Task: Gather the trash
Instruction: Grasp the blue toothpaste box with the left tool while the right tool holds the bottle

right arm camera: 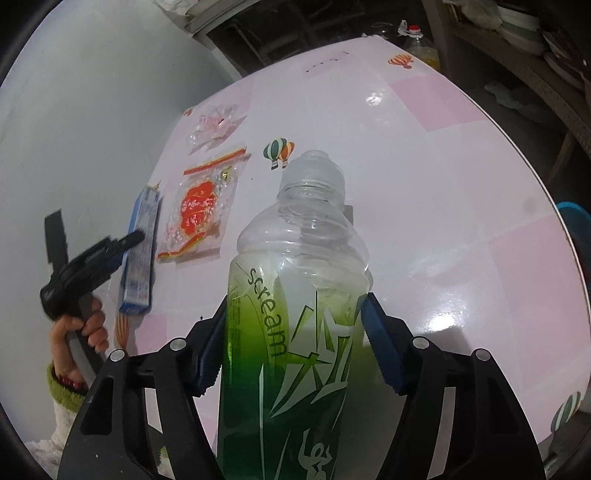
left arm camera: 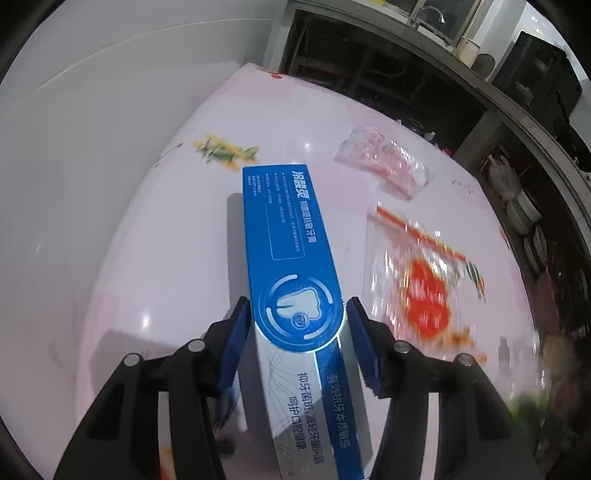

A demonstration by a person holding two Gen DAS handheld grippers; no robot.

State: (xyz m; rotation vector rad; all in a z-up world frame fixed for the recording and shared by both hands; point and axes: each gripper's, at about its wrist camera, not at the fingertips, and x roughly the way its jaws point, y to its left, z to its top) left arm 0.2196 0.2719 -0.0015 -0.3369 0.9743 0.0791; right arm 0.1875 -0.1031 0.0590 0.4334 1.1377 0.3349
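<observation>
On my counter (right arm camera: 443,155) the toothpaste box (right arm camera: 142,251) lies left of the printed bag (right arm camera: 199,218); a crumpled wrapper (right arm camera: 212,125) sits behind it, the bottle (right arm camera: 295,295) to the right.

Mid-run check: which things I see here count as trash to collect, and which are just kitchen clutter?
Trash to collect:
- blue toothpaste box
- clear bottle with green label
- red-printed plastic bag
- crumpled pink wrapper

Just lying about:
- stacked dishes on the side shelf
- sink tap
- bottle of yellow liquid beyond the table
</observation>
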